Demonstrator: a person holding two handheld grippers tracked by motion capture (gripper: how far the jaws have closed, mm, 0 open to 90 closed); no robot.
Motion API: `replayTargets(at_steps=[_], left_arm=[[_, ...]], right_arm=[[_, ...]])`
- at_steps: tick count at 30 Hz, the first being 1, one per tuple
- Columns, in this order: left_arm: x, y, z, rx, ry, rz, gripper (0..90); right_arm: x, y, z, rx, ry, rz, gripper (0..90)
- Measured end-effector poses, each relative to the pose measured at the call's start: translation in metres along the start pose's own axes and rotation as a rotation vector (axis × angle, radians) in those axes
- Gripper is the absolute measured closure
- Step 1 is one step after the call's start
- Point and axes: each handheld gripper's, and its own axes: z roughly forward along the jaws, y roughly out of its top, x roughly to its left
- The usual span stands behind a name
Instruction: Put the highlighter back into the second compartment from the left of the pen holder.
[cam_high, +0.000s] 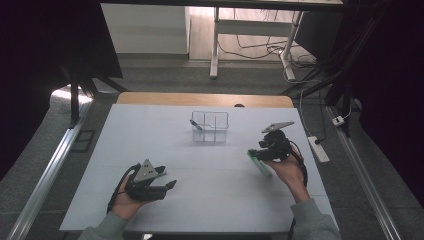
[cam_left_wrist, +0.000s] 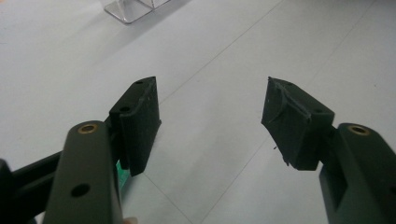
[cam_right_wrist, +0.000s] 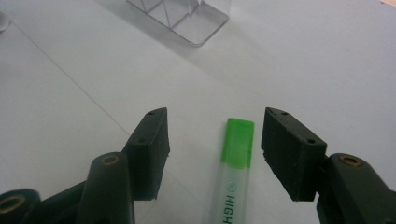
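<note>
Right gripper view: a highlighter (cam_right_wrist: 236, 172) with a bright green cap and pale see-through barrel printed in green lies on the white worktop (cam_right_wrist: 70, 93), between the right tongs (cam_right_wrist: 212, 154), whose jaws stand apart without touching it. Left tongs (cam_left_wrist: 210, 126) stand apart, empty.

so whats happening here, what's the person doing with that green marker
A person at a white table holds a gripper in each hand. The right gripper hovers over a green highlighter lying flat on the table, fingers open on either side of its cap and not touching it. The left gripper is open with nothing between its fingers, near the table's front. A clear divided organizer stands farther back with a pen in one compartment.
</note>
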Motion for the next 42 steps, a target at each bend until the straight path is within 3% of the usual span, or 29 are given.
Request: replayTargets(at_steps=[9, 21, 33, 38, 42], left_arm=[[0.002, 0.000, 0.001, 0.002, 0.011, -0.022, 32.7], [0.003, 0.001, 0.003, -0.003, 0.013, -0.032, 28.8], [0.002, 0.002, 0.006, 0.010, 0.006, -0.021, 27.9], [0.002, 0.002, 0.006, 0.015, 0.008, -0.016, 27.7], [0.000, 0.002, 0.004, 0.015, 0.008, -0.010, 27.7]], right_arm=[[-0.009, 0.013, 0.013, 0.071, -0.004, 0.012, 41.2], [-0.018, 0.007, 0.042, 0.193, -0.020, 0.038, 41.0], [-0.019, 0.004, 0.058, 0.242, -0.011, 0.036, 42.4], [-0.014, 0.005, 0.065, 0.274, -0.010, 0.017, 50.4], [-0.011, 0.003, 0.067, 0.301, -0.024, 0.004, 62.1]])
